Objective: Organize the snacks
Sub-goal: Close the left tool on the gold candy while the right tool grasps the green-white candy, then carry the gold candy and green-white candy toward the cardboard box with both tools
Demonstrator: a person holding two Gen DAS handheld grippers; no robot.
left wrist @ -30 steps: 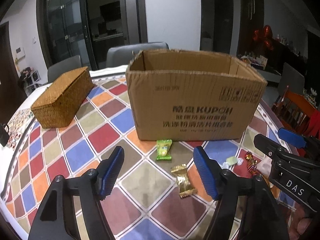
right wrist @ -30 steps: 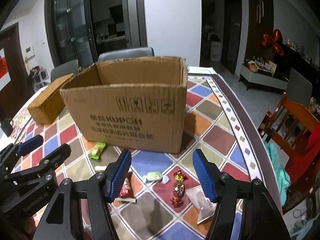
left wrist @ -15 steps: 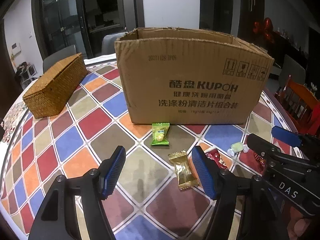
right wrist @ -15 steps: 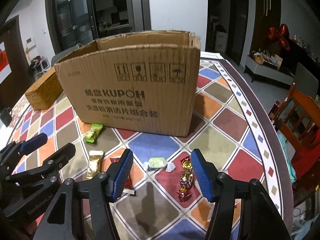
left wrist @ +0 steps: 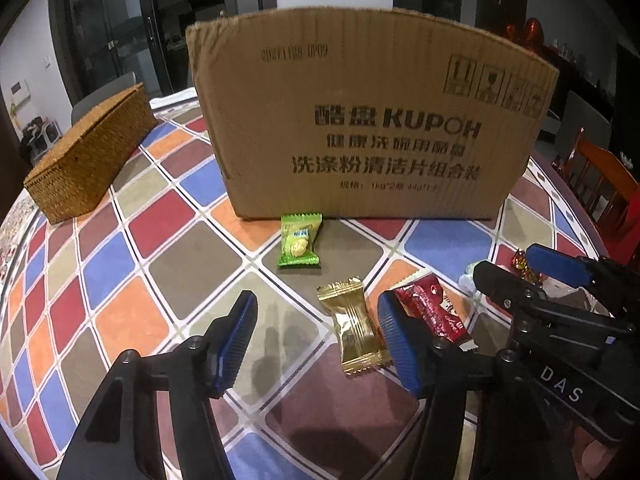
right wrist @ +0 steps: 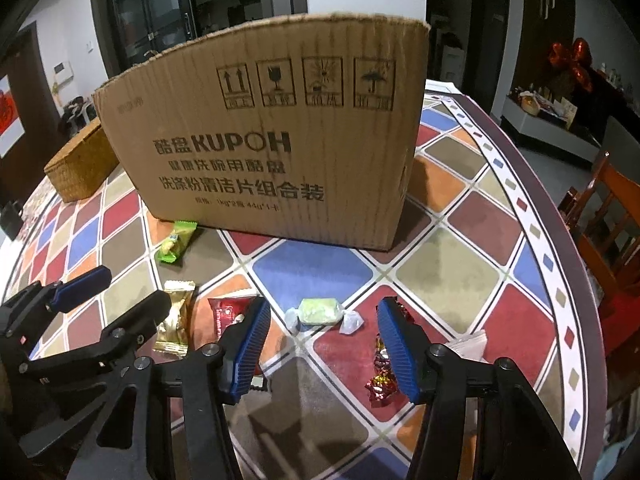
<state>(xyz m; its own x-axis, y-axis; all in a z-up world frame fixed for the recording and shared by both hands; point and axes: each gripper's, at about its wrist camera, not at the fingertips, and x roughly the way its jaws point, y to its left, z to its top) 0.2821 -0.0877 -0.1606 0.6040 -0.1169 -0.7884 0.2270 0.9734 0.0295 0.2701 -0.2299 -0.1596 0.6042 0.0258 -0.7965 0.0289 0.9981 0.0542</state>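
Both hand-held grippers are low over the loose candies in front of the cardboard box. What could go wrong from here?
1. The left hand-held gripper is closing with the gold candy off-centre by one pad; it may be nudged, not gripped.
2. The red packet touches that pad's outer side and could be dragged along.
3. The right hand-held gripper is closing short of the pale green candy, and may catch only a twisted wrapper end.

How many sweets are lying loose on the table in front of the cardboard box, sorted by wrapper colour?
Green: 2 (flat green packet, pale green twist candy)
Gold: 1 (gold packet)
Red: 1 (red packet)
Red-and-gold foil: 1 (foil candy)
Total: 5
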